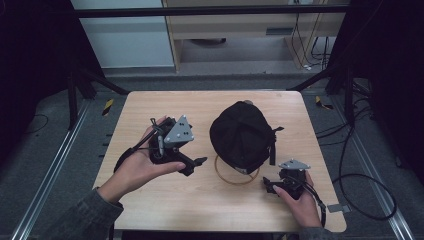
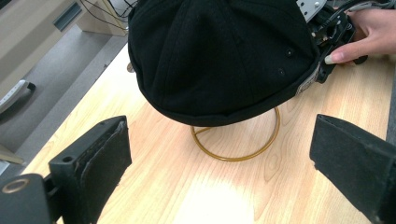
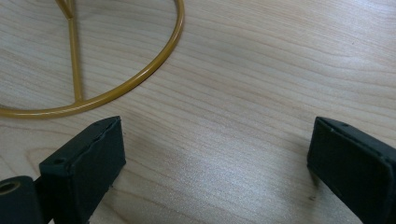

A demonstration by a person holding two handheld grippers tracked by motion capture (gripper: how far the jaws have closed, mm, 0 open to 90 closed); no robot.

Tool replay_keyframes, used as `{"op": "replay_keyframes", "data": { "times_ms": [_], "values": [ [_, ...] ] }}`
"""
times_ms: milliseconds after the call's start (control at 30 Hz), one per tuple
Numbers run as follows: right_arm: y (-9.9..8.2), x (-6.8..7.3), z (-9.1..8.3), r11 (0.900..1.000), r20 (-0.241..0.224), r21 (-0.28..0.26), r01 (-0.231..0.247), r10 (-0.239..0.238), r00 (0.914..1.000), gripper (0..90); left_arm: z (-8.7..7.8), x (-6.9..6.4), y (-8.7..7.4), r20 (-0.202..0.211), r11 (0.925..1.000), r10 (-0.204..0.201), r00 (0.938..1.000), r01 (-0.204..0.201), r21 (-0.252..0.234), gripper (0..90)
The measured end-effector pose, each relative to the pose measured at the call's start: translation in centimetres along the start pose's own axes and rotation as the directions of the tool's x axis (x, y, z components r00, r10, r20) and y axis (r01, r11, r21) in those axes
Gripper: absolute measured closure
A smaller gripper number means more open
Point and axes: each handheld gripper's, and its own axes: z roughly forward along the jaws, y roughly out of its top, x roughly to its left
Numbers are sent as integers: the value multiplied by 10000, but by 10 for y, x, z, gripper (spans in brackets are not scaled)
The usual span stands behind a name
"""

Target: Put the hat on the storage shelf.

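A black cap (image 1: 242,136) rests on a gold wire stand (image 1: 236,177) with a round base, in the middle of the wooden table (image 1: 150,200). My left gripper (image 1: 196,165) is held to the cap's left, jaws wide apart and pointing at it; its view has the cap (image 2: 219,56) above the stand's ring (image 2: 236,140) and nothing between the jaws (image 2: 219,168). My right gripper (image 1: 271,188) sits low on the table, right of the ring and in front of the cap. It is open over bare wood (image 3: 217,158), with the ring (image 3: 140,79) to its upper left.
The table's front edge is close under both forearms. A black strap (image 1: 273,147) hangs off the cap's right side, just above the right gripper. Cables (image 1: 360,185) lie on the floor to the right, and metal rails (image 1: 55,165) run along both sides.
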Motion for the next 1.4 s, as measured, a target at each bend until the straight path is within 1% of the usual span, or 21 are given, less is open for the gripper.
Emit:
{"op": "replay_keyframes", "data": {
  "times_ms": [233, 333, 500, 533, 567, 600, 633, 667, 733, 767, 867, 1000, 1067, 1167, 1233, 1267, 1333, 1400],
  "values": [
    [0, 0, 0, 10000, -2, 1, 5, -5, 10000, 43, -3, -1, -17, -55, 9997, -245, 9997, 245, -30, 49],
    [0, 0, 0, 10000, 5, 0, 5, -5, 10000, 43, -3, -1, -26, -56, 9991, -415, 9991, 414, -43, 48],
    [0, 0, 0, 10000, 11, -4, 1, -1, 10000, 43, -2, -3, -44, -209, 9979, -648, 9977, 649, 38, 47],
    [0, 0, 0, 10000, 10, -6, 0, 0, 10000, 44, -2, -3, -44, -209, 9979, -648, 9977, 649, 38, 47],
    [0, 0, 0, 10000, 13, -8, -1, 1, 10000, 43, -2, -4, -52, -217, 9970, -774, 9968, 776, 74, 47],
    [0, 0, 0, 10000, 13, -7, -1, 1, 10000, 43, -1, -4, -56, -189, 9963, -848, 9962, 850, 83, 47],
    [0, 0, 0, 10000, 14, -8, 2, -2, 10000, 44, -1, -5, -59, -181, 9962, -859, 9961, 861, 113, 47],
    [0, 0, 0, 10000, 14, -6, -1, 1, 10000, 43, -1, -6, -64, -262, 9961, -850, 9960, 856, 209, 47],
    [0, 0, 0, 10000, 14, -6, -4, 4, 10000, 43, 1, -8, -73, -333, 9950, -954, 9949, 964, 271, 47],
    [0, 0, 0, 10000, 13, -7, -2, 2, 10000, 43, 1, -9, -77, -306, 9944, -1004, 9945, 1013, 294, 47],
    [0, 0, 0, 10000, 13, -8, -2, 2, 10000, 44, 4, -10, -91, -376, 9926, -1086, 9934, 1105, 514, 47],
    [0, 0, 0, 10000, 13, -7, -4, 4, 10000, 43, 7, -10, -109, -367, 9875, -1356, 9901, 1380, 762, 46],
    [0, 0, 0, 10000, 14, -6, -5, 5, 10000, 43, 9, -11, -118, -451, 9855, -1396, 9892, 1432, 915, 45],
    [0, 0, 0, 10000, 12, -7, -5, 5, 10000, 43, 10, -11, -132, -466, 9813, -1511, 9874, 1556, 1133, 45],
    [0, 0, 0, 10000, 17, -6, -4, 4, 10000, 43, 13, -11, -143, -547, 9773, -1661, 9846, 1718, 1239, 45],
    [0, 0, 0, 10000, 19, -6, -5, 5, 10000, 43, 13, -11, -147, -557, 9758, -1663, 9845, 1725, 1345, 46],
    [0, 0, 0, 10000, 20, -6, -6, 6, 10000, 43, 14, -10, -155, -596, 9720, -1776, 9823, 1845, 1452, 46],
    [0, 0, 0, 10000, 20, -7, -12, 12, 10000, 44, 15, -10, -166, -608, 9662, -1980, 9783, 2053, 1559, 47]
  ]
}}
